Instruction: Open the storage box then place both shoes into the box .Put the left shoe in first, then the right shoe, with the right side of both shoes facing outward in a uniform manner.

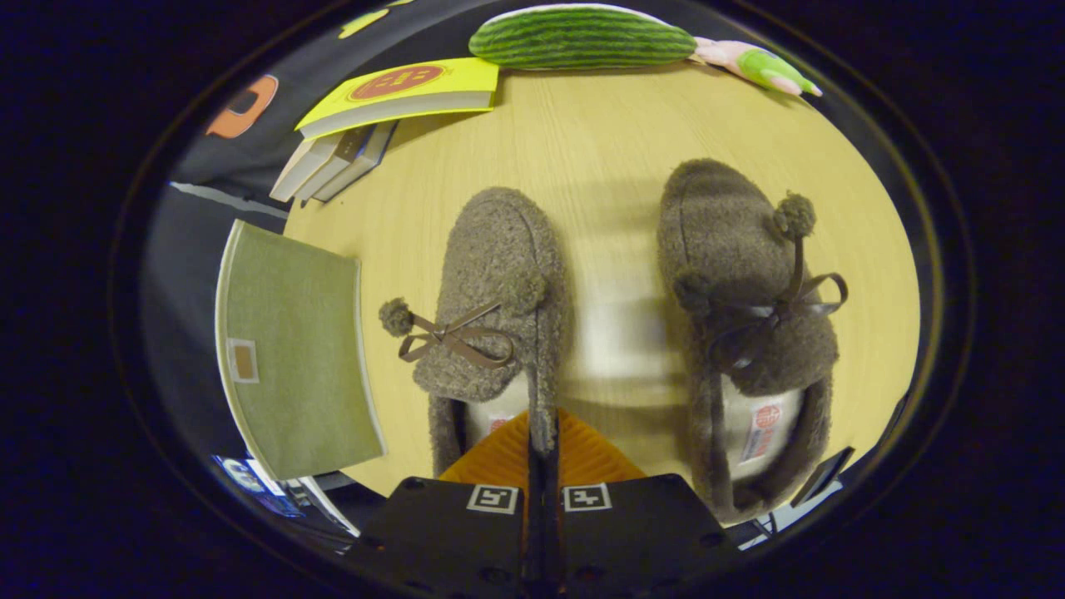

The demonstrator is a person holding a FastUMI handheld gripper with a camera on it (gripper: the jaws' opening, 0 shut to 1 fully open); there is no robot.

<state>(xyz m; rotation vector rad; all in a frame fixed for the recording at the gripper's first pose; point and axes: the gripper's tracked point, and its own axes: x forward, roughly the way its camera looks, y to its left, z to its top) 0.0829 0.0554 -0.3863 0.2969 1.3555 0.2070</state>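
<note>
Gripper view: two fuzzy brown slippers side by side on wooden surface (599,150), well apart, long axes parallel, running away from gripper (542,449). Toes pointing away, heel openings nearest the fingers. Left slipper (497,283) just ahead of the fingers; jaws narrow, pinched on its collar wall at the inner side of the heel opening. Right slipper (736,283) off to the right, untouched. Green fabric storage box (291,349) lying left of left slipper, looks closed. Beyond: stack of books (391,104), striped green plush (582,37), pink-green toy (757,65) at far edge.
</note>
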